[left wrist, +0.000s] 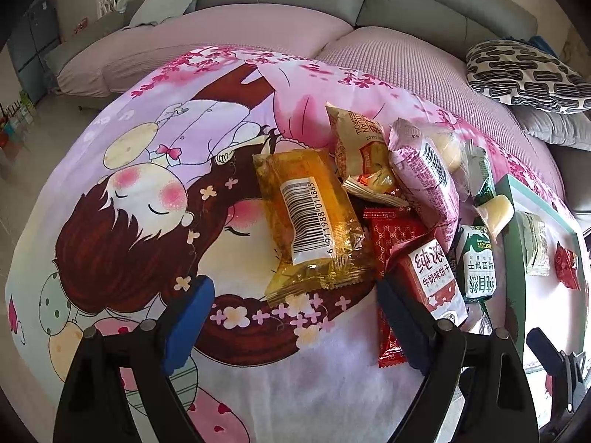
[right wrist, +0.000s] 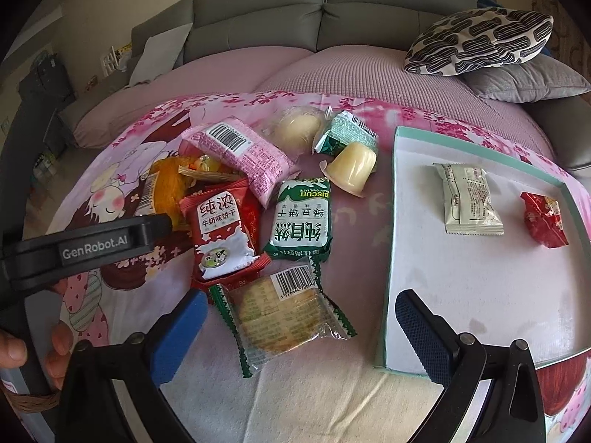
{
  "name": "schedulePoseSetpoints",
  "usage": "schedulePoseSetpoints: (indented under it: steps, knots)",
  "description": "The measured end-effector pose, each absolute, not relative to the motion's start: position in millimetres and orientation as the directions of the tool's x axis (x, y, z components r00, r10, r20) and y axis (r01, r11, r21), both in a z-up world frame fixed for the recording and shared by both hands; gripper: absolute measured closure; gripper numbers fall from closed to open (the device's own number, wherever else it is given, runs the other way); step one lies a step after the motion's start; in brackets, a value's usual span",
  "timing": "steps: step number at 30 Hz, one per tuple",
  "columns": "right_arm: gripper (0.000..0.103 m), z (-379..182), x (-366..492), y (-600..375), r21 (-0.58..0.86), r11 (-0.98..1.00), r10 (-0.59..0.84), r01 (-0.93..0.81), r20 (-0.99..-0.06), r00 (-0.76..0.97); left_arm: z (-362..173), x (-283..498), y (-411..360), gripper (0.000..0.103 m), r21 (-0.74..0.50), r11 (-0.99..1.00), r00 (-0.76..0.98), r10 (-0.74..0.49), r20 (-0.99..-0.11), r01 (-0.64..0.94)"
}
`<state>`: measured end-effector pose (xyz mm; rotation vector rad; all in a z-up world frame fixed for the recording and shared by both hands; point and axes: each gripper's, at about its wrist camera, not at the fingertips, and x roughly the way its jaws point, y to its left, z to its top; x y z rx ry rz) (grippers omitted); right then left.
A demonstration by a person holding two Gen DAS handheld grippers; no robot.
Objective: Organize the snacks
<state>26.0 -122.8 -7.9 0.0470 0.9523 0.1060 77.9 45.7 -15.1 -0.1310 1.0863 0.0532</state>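
A heap of snack packs lies on a pink cartoon-print blanket [left wrist: 147, 192]. My left gripper [left wrist: 293, 288] is open, its blue pads either side of the near end of an orange pack [left wrist: 310, 221] and clear of it. A red milk-biscuit pack [left wrist: 432, 277] lies by its right finger. My right gripper [right wrist: 299, 297] is open over a clear cracker pack [right wrist: 280, 317] with green edges, pads not touching it. Beyond lie a green biscuit pack [right wrist: 301, 221], a red milk-biscuit pack [right wrist: 221, 229], a pink pack [right wrist: 240, 155] and a jelly cup [right wrist: 351, 168].
A white tray with a teal rim [right wrist: 461, 277] sits right of the heap, holding a white packet [right wrist: 469, 199] and a red packet [right wrist: 545, 217]. A grey sofa [right wrist: 258, 26] with a patterned cushion [right wrist: 480, 37] runs behind. The left gripper's body [right wrist: 92, 247] and a hand [right wrist: 59, 336] show at left.
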Motion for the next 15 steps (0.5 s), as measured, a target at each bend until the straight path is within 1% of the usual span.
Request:
schedulePoseSetpoints:
  steps: [8,12,15]
  knots:
    - [0.006,0,23,-118,0.076,0.994,0.111,-0.083,-0.787,0.607,-15,78,49,0.012,-0.119,0.986,0.463,-0.051,-0.885,-0.120]
    - [0.008,2,22,-114,0.075,0.992,0.121,-0.099,-0.777,0.617,-15,78,46,0.012,-0.123,0.986,0.461,-0.056,-0.886,-0.116]
    - [0.011,3,21,-114,0.069,0.992,0.118,-0.101,-0.774,0.622,-15,78,44,0.012,-0.125,0.986,0.461,-0.060,-0.886,-0.113]
